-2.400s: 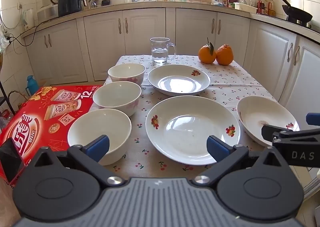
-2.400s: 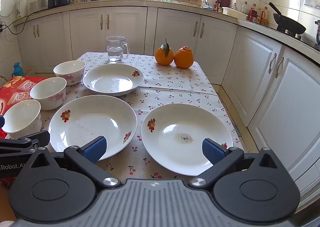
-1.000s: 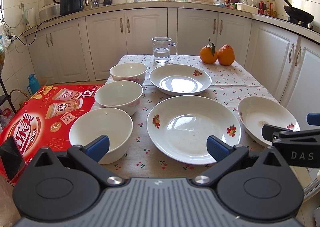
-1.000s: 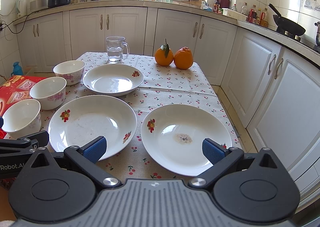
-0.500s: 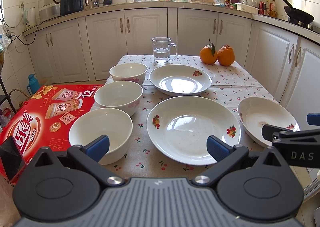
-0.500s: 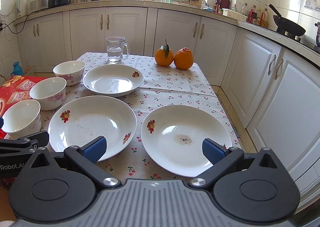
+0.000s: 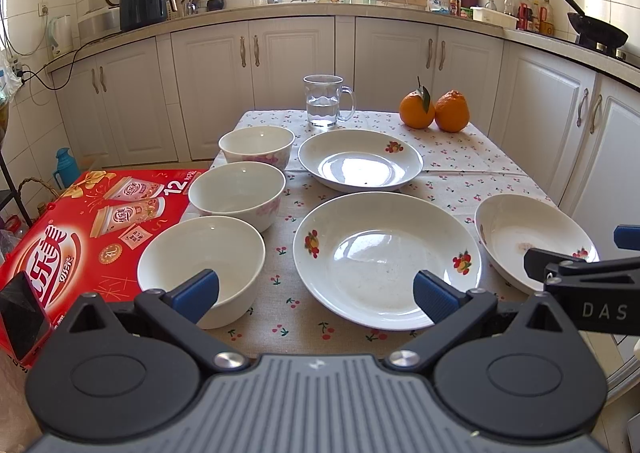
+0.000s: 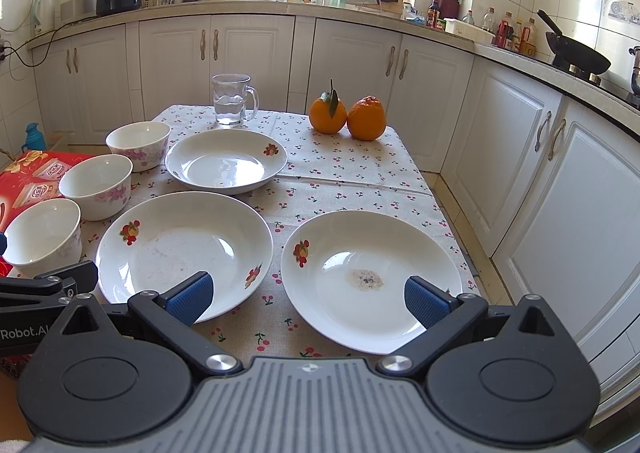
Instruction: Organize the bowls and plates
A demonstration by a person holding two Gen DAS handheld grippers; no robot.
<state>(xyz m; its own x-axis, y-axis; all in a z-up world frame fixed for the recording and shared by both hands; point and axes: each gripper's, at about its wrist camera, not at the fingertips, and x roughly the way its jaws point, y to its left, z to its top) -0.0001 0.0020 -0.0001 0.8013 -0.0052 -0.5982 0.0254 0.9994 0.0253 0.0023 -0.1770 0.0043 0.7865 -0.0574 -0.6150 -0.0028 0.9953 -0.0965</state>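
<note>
Six pcs unstacked on table (image 7: 460, 157): 3 bowls (image 7: 236, 193) left, 3 plates (image 7: 384, 253) mid/right; left gripper (image 7: 316, 289) & right gripper (image 8: 306, 295) both spread wide, empty, so shallow glazed rims could prob slip or clink if pinched off-centre

Your left wrist view looks forward from behind the left tongs (image 7: 316, 295), low over the near table (image 7: 460, 157) edge, facing the far cabinets. Your right wrist view sits likewise behind the right tongs (image 8: 308, 295), set further right. Both share the middle plate (image 7: 386, 259) (image 8: 184, 253), the glass mug (image 7: 326, 101) (image 8: 232, 99) and the oranges (image 7: 434, 109) (image 8: 346, 117) beyond the tongs.
</note>
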